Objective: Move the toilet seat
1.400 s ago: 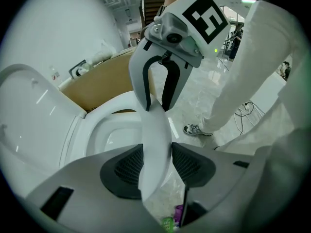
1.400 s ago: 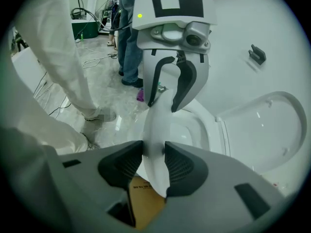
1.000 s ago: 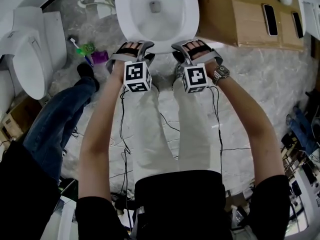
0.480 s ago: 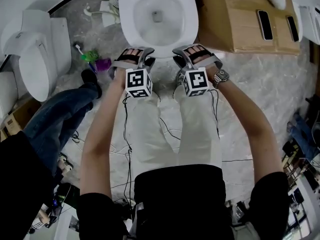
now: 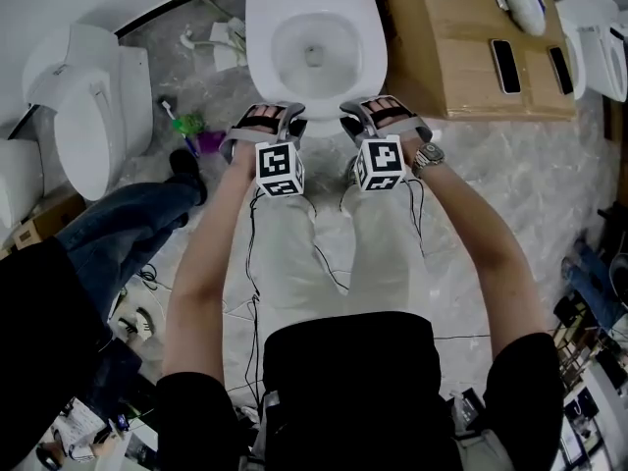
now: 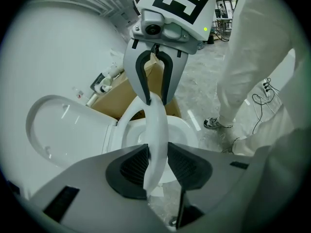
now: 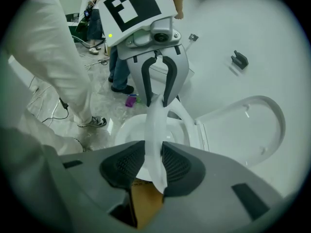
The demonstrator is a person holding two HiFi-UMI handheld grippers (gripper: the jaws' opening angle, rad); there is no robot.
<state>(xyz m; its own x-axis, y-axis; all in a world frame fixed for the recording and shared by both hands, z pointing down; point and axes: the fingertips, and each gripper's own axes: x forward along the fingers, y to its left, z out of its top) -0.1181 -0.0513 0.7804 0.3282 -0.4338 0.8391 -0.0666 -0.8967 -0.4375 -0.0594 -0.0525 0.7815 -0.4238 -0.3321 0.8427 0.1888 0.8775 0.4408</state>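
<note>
A white toilet seat (image 6: pixel 156 125) is held by its near rim, lifted off the bowl (image 5: pixel 314 52) at far centre. The left gripper (image 6: pixel 156 163) and right gripper (image 7: pixel 154 162), their jaws just closing, pinch it side by side. Each marker cube (image 5: pixel 280 169) shows black-and-white squares.

Open passage: bare grey marbled floor (image 5: pixel 510 175) at centre right. Ahead, upper centre, a white ceramic toilet bowl (image 5: pixel 314 62) blocks the way, its white plastic seat ring (image 6: pixel 156 125) raised above it. A brown cardboard box (image 5: pixel 461 67) stands just beside the bowl, upper right. Upper left, a second white toilet (image 5: pixel 88 116); small green and purple items (image 5: pixel 194 130) clutter the floor strip between. A blue-jeaned leg (image 5: pixel 128 229) crowds the left.
</note>
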